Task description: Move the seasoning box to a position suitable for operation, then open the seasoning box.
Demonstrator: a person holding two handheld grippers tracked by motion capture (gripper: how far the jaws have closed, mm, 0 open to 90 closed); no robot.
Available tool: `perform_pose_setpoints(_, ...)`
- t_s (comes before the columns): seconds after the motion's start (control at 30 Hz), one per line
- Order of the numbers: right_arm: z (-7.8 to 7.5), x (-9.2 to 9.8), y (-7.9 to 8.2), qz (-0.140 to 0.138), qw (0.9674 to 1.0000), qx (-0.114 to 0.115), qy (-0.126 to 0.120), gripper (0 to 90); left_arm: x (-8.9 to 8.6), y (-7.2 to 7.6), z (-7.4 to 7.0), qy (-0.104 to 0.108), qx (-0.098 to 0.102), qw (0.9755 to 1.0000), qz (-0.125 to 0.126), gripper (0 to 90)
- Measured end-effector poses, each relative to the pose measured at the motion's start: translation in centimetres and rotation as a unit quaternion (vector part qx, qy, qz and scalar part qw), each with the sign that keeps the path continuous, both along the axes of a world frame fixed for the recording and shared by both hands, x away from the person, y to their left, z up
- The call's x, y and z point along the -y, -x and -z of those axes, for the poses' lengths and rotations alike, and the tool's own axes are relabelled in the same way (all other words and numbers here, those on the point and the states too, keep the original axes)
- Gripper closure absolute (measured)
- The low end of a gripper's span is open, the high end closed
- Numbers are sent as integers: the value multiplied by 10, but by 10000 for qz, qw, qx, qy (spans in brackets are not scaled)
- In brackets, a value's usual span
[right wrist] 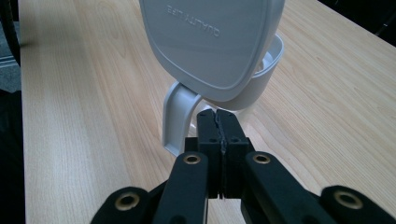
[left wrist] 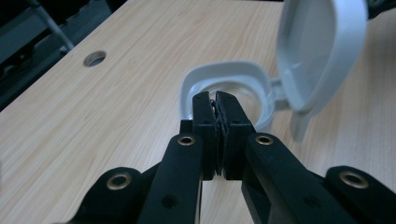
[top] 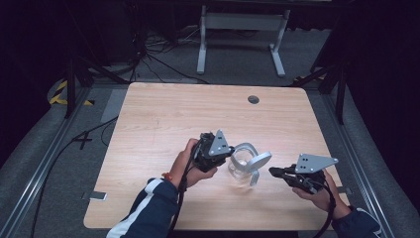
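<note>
A light wooden table (top: 148, 129) with a round grommet hole (top: 253, 99); behind it, a grey metal stand (top: 241, 34) on the floor.

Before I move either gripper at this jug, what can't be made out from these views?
- Inside of the jug: high view, too small to tell; left gripper view, left gripper hides the opening.
- Jug body: right gripper view, the raised lid covers it.
- Whether the left gripper touches the rim: unclear.

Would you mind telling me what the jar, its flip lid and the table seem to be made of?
Jar: clear body, glass or plastic; see-through, which one is unclear. Flip lid: pale grey-white plastic, smooth and matte, with moulded lettering. Table: light wood-grain top, probably laminate, given its even sheen.
</note>
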State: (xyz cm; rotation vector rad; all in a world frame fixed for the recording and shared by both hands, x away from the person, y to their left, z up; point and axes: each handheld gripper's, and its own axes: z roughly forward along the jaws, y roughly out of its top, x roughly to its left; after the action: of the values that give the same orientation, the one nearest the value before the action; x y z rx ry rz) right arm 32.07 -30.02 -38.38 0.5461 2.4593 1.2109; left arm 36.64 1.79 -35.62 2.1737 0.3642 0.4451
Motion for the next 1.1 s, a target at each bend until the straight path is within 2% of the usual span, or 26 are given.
perform_pose_setpoints(0.1, -1, 1, 0, 23, 10000, 19, -2, 899, -17, -1, 5, -10, -67, 9998, -175, 874)
perform_pose_setpoints(0.33, -1, 2, -2, 79, 10000, 23, 26, 899, -37, 0, 13, 21, -130, 9995, -299, 869)
perform_pose_setpoints(0.47, -2, 2, 0, 89, 9999, 27, 59, 899, -46, 5, 19, -24, -194, 9991, -382, 867)
perform_pose_setpoints(0.57, -3, 2, 0, 97, 9999, 27, 58, 899, -65, 10, 28, -155, -196, 9982, -541, 859)
perform_pose_setpoints(0.6, -3, 2, 0, 93, 9999, 45, 76, 899, -65, 10, 28, -155, -196, 9982, -541, 857)
perform_pose_setpoints(0.63, -3, 2, 0, 97, 9999, 56, 94, 899, -76, 12, 32, -224, -215, 9975, -637, 855)
perform_pose_setpoints(0.7, -4, 2, 0, 125, 9999, 70, 92, 899, -89, 14, 35, -191, -271, 9963, -788, 853)
perform_pose_setpoints(0.83, -4, 6, 0, 189, 9997, 81, 94, 898, -115, 17, 42, -269, -307, 9934, -1070, 839)
perform_pose_setpoints(0.9, -4, 8, 1, 216, 9997, 80, 125, 898, -127, 17, 46, -282, -331, 9917, -1208, 829)
perform_pose_setpoints(0.93, -4, 8, 1, 216, 9997, 80, 125, 898, -127, 17, 46, -282, -331, 9917, -1208, 826)
perform_pose_setpoints(1.0, -3, 13, 2, 275, 9994, 113, 162, 898, -145, 18, 56, -347, -411, 9887, -1397, 811)
perform_pose_setpoints(1.1, -2, 18, 5, 348, 9990, 127, 240, 898, -158, 19, 66, -400, -483, 9859, -1550, 801)
